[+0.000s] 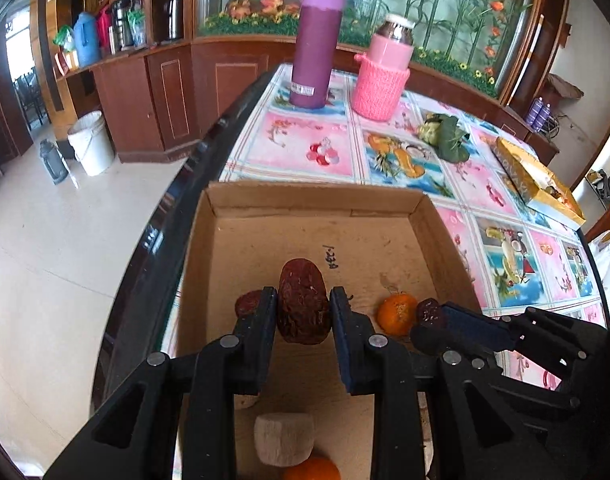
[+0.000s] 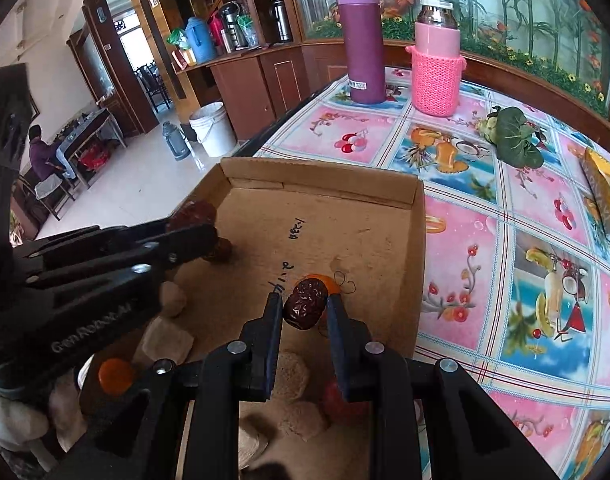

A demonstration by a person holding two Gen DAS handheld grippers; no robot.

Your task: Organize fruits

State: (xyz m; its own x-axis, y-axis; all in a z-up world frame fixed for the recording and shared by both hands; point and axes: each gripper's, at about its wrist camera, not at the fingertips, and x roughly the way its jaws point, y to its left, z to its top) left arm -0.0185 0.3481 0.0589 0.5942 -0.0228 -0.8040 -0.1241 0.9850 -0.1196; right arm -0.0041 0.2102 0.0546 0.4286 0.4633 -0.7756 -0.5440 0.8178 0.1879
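Right now both grippers hang over an open cardboard box [image 1: 425, 216] on a table covered with a fruit-print cloth [image 1: 297, 144]. The left gripper [image 1: 303, 304] is pinched tight on a large red date [image 1: 303, 306], which sits between its pads above the box floor. At about nine o'clock from that date, just behind the left finger, a second date [image 1: 247, 304] lies in the box. At three o'clock a small orange [image 1: 397, 314] rests on the cardboard. The right gripper [image 2: 305, 308] is likewise clamped on a smaller wrinkled date [image 2: 305, 306], with that orange [image 2: 329, 282] just behind it at one o'clock. Pale tan chunks [image 1: 283, 438] and another orange [image 1: 317, 470] lie at six o'clock, near the box's near edge. Toward twelve o'clock on the table stand a purple flask [image 1: 317, 44] and a pink bottle [image 1: 385, 68] in a knitted sleeve.
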